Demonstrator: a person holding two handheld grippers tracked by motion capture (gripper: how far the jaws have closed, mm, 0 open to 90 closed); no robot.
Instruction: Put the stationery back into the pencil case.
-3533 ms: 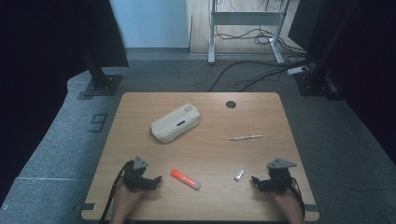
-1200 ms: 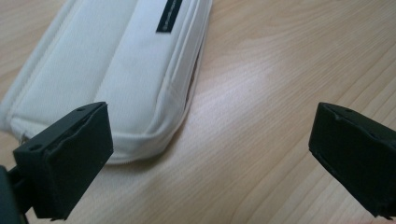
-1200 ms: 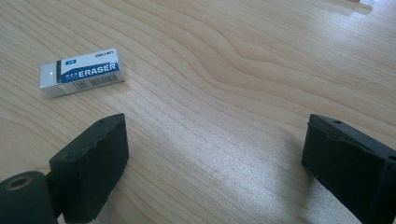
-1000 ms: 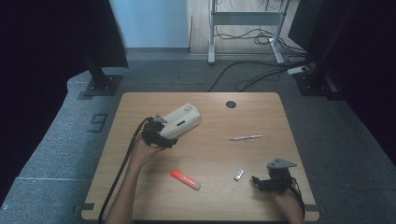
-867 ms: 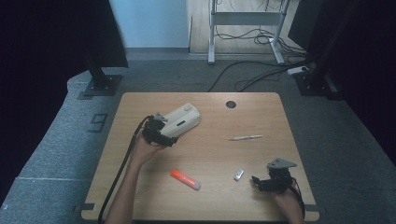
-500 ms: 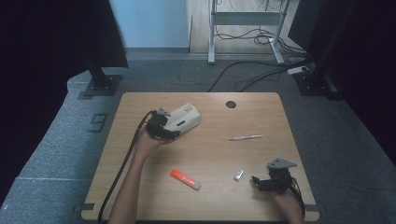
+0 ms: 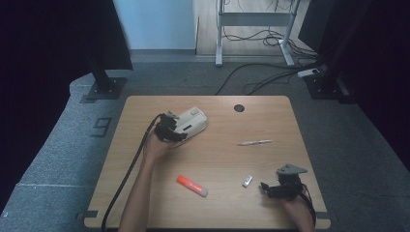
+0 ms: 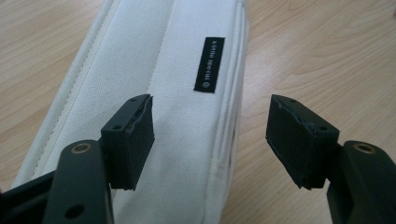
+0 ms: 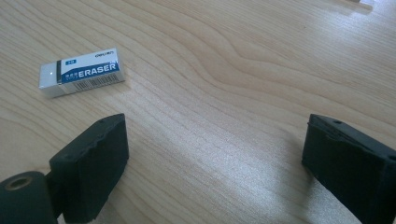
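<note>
Nearest me, my right gripper (image 7: 267, 188) rests low at the near right of the table (image 7: 290, 125), jaws spread wide with nothing but bare wood between them. Just ahead of it lies the eraser (image 9: 81, 72), clear of the pads. To its left, near the front edge, sits the orange marker (image 7: 192, 185), untouched. Further out on the right lies a pen (image 7: 255, 142), well apart from both hands. My left gripper (image 8: 212, 140) is out over the near end of the white pouch (image 8: 182, 88), which lies at the far left of the table. Its jaws have just been closing and stand about half open, one pad over the fabric, the other beyond the pouch's edge, with no grip yet. A dark round hole (image 7: 239, 108) sits by the far edge.
</note>
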